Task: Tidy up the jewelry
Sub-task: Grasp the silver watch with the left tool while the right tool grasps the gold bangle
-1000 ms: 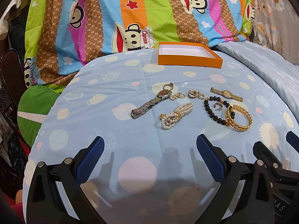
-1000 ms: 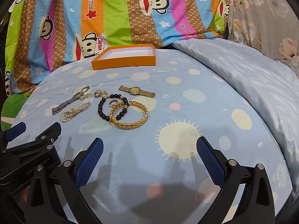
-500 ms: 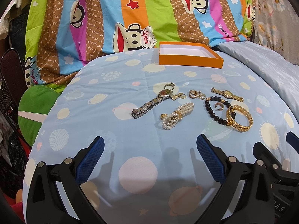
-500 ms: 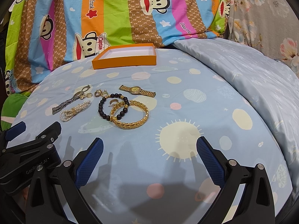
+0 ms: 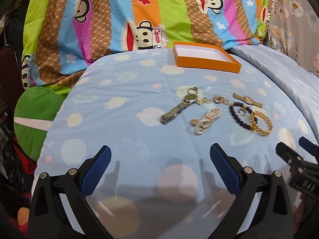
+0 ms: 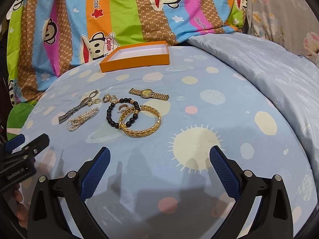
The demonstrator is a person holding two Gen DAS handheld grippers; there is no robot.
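Jewelry lies on a light blue bedsheet: a silver watch, a pearl bracelet, a black bead bracelet, a gold bangle, a gold watch and small earrings. An empty orange box sits behind them. My left gripper is open and empty, short of the jewelry. My right gripper is open and empty, near the gold bangle.
A colourful striped monkey-print blanket rises behind the box. A rumpled pale blue quilt lies at the right. A green cushion sits off the bed's left edge. Each gripper shows at the edge of the other's view.
Both views have shifted slightly, as the grippers lifted or tilted a little; the jewelry and box have not moved. Both grippers stay open.
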